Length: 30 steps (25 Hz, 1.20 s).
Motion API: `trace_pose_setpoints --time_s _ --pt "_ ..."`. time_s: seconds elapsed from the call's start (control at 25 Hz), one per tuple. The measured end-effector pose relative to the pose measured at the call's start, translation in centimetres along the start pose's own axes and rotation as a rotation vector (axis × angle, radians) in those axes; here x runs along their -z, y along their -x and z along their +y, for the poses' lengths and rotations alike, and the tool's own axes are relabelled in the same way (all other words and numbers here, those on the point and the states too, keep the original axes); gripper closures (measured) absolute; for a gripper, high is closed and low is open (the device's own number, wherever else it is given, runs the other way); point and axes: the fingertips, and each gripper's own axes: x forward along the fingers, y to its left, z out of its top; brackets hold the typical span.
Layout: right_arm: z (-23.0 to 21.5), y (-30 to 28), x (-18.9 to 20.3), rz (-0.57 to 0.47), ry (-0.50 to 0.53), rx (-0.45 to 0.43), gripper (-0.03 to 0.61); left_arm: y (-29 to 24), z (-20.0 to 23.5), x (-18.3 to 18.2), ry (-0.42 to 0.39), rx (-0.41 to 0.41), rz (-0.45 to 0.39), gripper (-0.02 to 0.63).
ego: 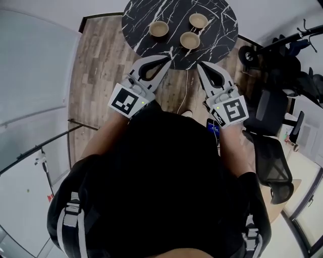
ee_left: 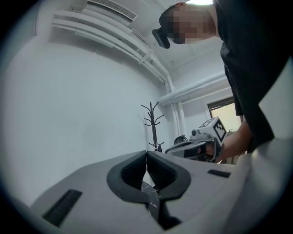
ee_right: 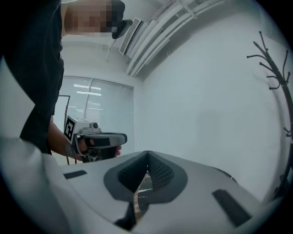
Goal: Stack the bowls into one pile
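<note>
**Both grippers clenched and empty, bowls ahead unstacked**

The person's black-clad torso (ego: 166, 176) fills the foreground. Beyond it the left gripper (ego: 165, 64) and right gripper (ego: 200, 66) reach the near edge of the round black marble table (ego: 136, 15), each with jaws pressed together on nothing. Three shallow tan bowls sit apart. The nearest bowl (ego: 190, 40) lies at eleven o'clock from the right gripper, which is closer to it. The left-hand bowl (ego: 158, 28) lies at twelve o'clock from the left gripper, and the far bowl (ego: 198, 20) lies beyond.

Three bowls (ego: 190, 40), apart, on the table (ego: 222, 30)
</note>
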Motion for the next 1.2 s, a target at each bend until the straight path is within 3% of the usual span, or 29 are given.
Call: trace_pose_setpoints --time_s 0.6,1.2 --pt "-1.5 -16.4 -0.5 0.094 -0.015 0.123 0.58 -0.4 17.5 2.5 0.063 0.128 -0.005 0.609" --pt "-1.5 -26.4 2.2 0.226 -0.074 0.286 0.58 0.9 27.4 4.5 0.073 0.285 -0.018 0.609"
